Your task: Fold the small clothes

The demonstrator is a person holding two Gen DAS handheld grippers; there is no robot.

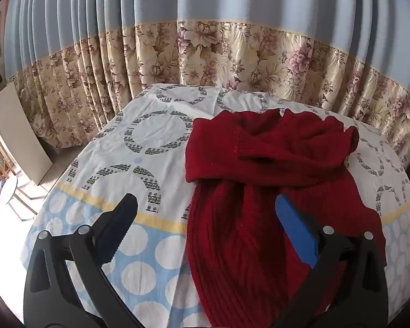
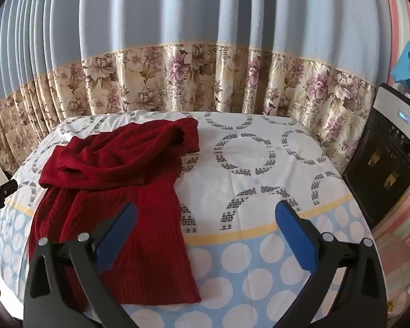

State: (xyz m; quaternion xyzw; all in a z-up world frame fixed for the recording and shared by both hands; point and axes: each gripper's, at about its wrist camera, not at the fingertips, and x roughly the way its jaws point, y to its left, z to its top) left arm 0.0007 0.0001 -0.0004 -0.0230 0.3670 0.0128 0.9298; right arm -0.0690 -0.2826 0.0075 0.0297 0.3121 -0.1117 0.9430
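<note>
A dark red ribbed knit sweater (image 1: 248, 186) lies on a table under a patterned cloth (image 1: 150, 125), its sleeves folded across the upper part and its body running toward me. My left gripper (image 1: 205, 205) hangs open above the sweater's left edge, with nothing between its blue pads. In the right wrist view the same sweater (image 2: 117, 180) lies at the left, its hem near the table's front edge. My right gripper (image 2: 205, 210) is open above the cloth (image 2: 259, 169), with its left finger (image 2: 117, 232) over the sweater's lower right part. The tip of the left gripper (image 2: 2, 188) shows at the far left edge.
A blue curtain with a floral border (image 1: 232, 54) hangs right behind the table. A black and white appliance (image 2: 391, 150) stands against the table's right side. A pale board (image 1: 19, 136) and a small round stool (image 1: 8, 188) stand on the floor at the left.
</note>
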